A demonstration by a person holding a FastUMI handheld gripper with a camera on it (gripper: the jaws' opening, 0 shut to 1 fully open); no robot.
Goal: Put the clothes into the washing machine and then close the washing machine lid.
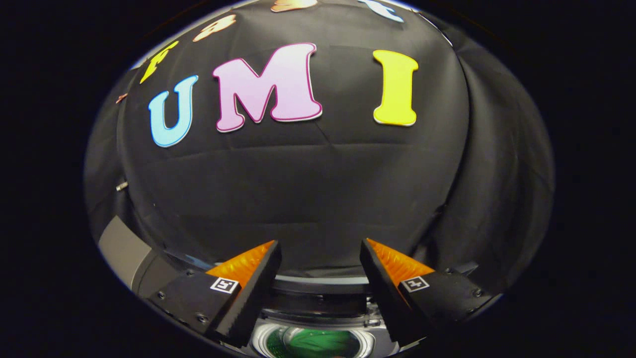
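Hovering above the washing machine [313, 318], tool [320, 253] released, green clothes [318, 343] inside.

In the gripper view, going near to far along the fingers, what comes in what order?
Open, empty gripper → washing machine drum opening with green clothing inside → machine's rear rim → black cloth wall.

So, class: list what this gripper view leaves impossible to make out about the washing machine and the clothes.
- Washing machine: most of its body is cut off below the open tool, whose fingers cover its sides.
- Lid: cannot be identified, so open or closed is unclear.
- Green item in the round opening: partly cropped and blurred; whether it is clothing is uncertain.
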